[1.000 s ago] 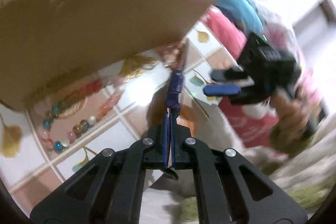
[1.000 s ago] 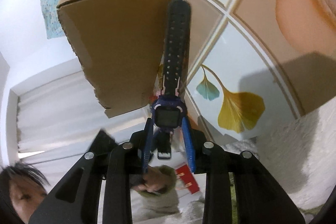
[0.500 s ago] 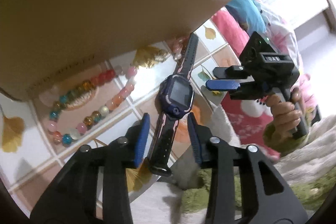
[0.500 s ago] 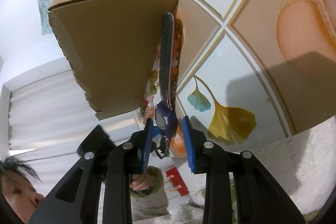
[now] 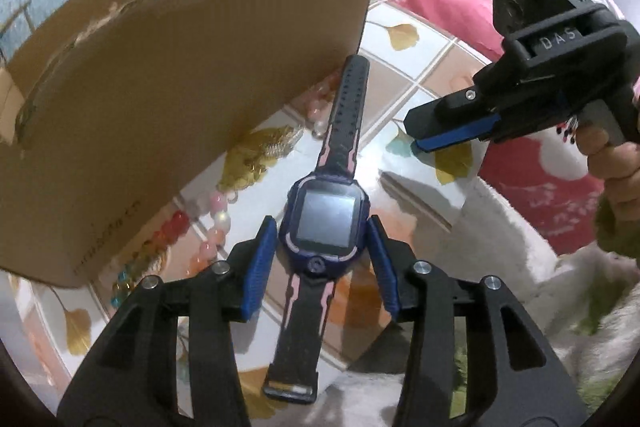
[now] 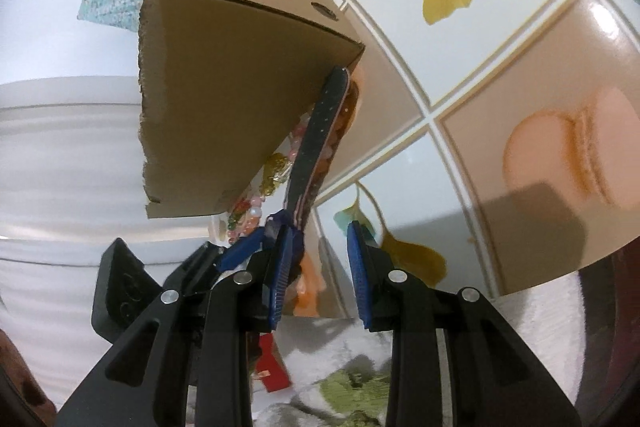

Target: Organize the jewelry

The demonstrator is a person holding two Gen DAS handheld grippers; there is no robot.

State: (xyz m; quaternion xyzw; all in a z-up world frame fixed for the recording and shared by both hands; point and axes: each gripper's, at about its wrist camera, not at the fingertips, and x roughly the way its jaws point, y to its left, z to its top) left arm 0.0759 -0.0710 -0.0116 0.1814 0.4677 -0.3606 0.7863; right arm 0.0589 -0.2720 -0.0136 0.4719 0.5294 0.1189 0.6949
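Rubber is seen in the dark strap of the watch [image 5: 326, 215], which is dotted with small holes and lined with pink. Its square screen is set in a purple plastic case. The watch is laid flat on a shiny mat [image 5: 404, 67] printed with squares and yellow leaves, and its strap tip is placed close to the bottom edge of a brown cardboard box [image 5: 180, 87] with torn, rough edges.

The left gripper [image 5: 322, 227] has just been opened, and the watch case is found between its ridged blue pads, which are set close at each side.

The right gripper [image 6: 319, 231] is held by a hand [image 5: 612, 167]. A narrow gap is kept between its pads, and nothing is gripped there.

Round glassy beads [image 5: 212, 227] and a small gold chain pile [image 5: 256, 159] are seen beside the box. A fluffy white rug [image 5: 512, 247] is spread under the mat.
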